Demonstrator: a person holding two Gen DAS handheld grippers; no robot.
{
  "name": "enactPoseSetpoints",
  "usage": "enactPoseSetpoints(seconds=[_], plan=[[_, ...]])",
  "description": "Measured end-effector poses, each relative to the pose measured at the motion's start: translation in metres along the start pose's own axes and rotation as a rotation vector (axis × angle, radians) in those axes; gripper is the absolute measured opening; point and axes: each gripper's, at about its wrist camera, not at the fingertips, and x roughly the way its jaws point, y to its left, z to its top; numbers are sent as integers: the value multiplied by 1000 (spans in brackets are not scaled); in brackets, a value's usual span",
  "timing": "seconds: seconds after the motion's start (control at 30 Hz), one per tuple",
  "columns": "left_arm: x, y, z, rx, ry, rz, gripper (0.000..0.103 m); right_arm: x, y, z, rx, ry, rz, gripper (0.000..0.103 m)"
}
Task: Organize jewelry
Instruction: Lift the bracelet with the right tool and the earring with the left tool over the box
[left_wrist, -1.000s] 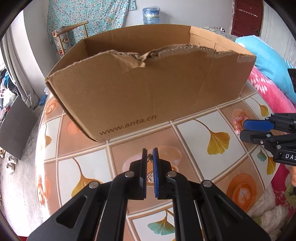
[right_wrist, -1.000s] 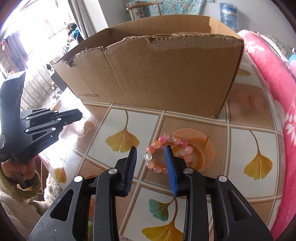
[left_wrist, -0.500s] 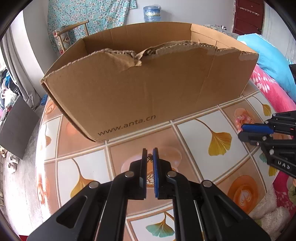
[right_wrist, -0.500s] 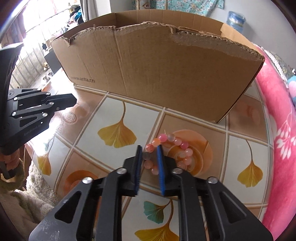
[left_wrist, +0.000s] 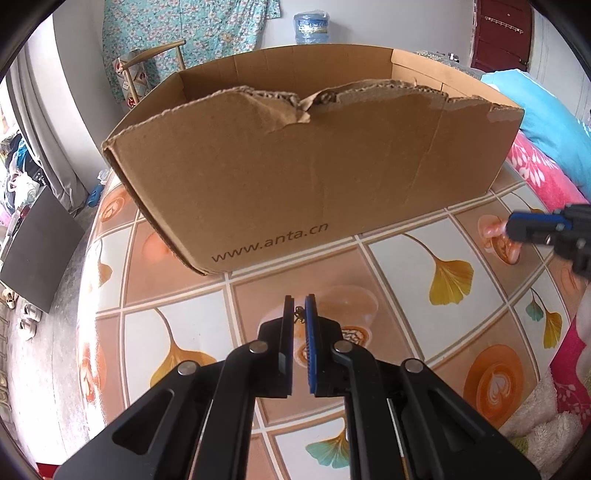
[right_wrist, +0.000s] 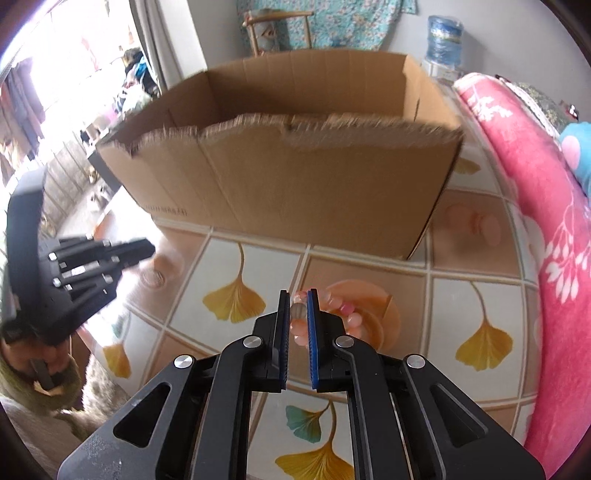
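My left gripper (left_wrist: 299, 314) is shut on a small dark chain-like piece of jewelry (left_wrist: 298, 316), just above the tiled tabletop (left_wrist: 406, 266). My right gripper (right_wrist: 297, 306) is shut on a pink bead bracelet (right_wrist: 345, 312), its pads pinching the beads on the left side of the loop, which hangs a little above the table. In the left wrist view the right gripper (left_wrist: 517, 226) shows at the far right with pink beads (left_wrist: 489, 229) at its tips. An open cardboard box (left_wrist: 314, 184) with a torn front rim stands behind both grippers. The left gripper (right_wrist: 142, 248) is at the left edge of the right wrist view.
A pink flowered blanket (right_wrist: 535, 192) borders the table on the right, with a blue cushion (left_wrist: 546, 110) behind it. A fluffy white rug (left_wrist: 535, 413) lies below the table's near right edge. A chair (left_wrist: 155, 62) and a water bottle (left_wrist: 312, 27) stand by the far wall.
The right gripper's jaws closed onto the bead bracelet and rose a little with it. The left gripper stayed put, still pinching the small chain.
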Motion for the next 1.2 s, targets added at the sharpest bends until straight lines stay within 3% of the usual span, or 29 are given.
enactPoseSetpoints(seconds=[0.13,0.27,0.67,0.97,1.2], plan=[[-3,3,-2,-7,-5,2,5,-20,-11,3,24,-37,9,7],[-8,5,-3,-14,-21,1,5,-12,-2,7,40,-69,11,7],[-74,19,4,-56,-173,-97,5,-53,-4,21,33,-191,50,7],[-140,24,37,-16,-329,-185,5,-105,13,54,-52,-337,158,7],[-154,28,79,48,-387,-213,5,-109,11,101,-103,-389,247,7]])
